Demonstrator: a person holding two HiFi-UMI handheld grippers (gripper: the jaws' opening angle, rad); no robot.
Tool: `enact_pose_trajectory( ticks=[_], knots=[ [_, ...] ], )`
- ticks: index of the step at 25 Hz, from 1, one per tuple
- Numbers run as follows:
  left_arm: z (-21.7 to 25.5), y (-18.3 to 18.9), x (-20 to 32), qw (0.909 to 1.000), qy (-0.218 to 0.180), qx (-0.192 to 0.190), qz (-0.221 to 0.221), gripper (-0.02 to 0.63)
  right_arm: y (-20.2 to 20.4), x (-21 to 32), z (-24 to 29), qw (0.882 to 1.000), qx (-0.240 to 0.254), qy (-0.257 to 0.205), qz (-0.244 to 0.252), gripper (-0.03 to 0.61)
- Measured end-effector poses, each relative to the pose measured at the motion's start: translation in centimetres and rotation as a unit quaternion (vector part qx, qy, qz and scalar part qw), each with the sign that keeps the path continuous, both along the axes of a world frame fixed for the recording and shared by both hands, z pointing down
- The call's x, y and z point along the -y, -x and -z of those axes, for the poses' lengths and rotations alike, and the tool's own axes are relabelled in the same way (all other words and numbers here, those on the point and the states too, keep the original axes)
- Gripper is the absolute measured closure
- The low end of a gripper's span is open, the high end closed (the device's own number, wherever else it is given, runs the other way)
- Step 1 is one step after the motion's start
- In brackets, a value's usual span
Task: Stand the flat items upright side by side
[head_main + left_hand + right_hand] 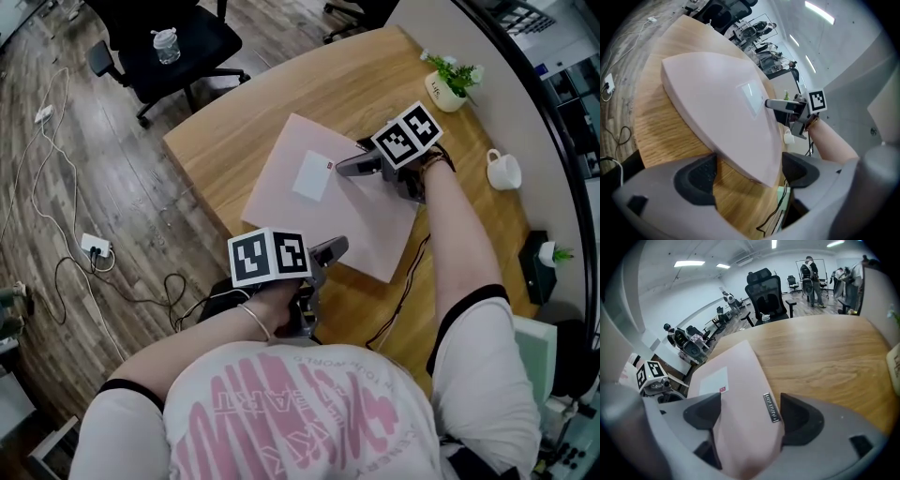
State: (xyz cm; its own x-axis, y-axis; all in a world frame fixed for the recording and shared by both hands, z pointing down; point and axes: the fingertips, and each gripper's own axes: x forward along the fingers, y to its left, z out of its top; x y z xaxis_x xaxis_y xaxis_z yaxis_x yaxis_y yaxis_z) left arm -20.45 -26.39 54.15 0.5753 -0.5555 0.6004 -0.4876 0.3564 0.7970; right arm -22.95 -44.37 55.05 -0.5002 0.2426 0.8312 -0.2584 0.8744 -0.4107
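On desk (244, 122), pink folder (347, 220) flat, long axis diag.; L gripper (328, 253), R gripper (352, 167) fingers (696, 180) wide, no grip.

At the right hand-held gripper (751, 414), the pink case (740, 376) dips between the jaws and its near end vanishes under the body. Metal tag (771, 407): print too small to read. White label (312, 175), same. Background people (813, 273), too small to make out.

White tee (300, 408) — pink print, black-trimmed sleeves (480, 361)
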Motion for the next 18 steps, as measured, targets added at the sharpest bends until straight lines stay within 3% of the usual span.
enact_pose_trajectory(
  ticks=[11, 18],
  knots=[
    [0.7, 1.5, -1.5, 0.9963, -0.013, 0.073, -0.043, 0.166, -4.5, -3.6, 2.2, 0.992, 0.036, -0.082, -0.094, 0.188],
    [1.3, 4.9, 0.2, 0.9873, -0.055, 0.146, -0.031, 0.196, -7.4, -6.2, 3.3, 0.978, 0.032, -0.123, -0.165, 0.210]
  ],
)
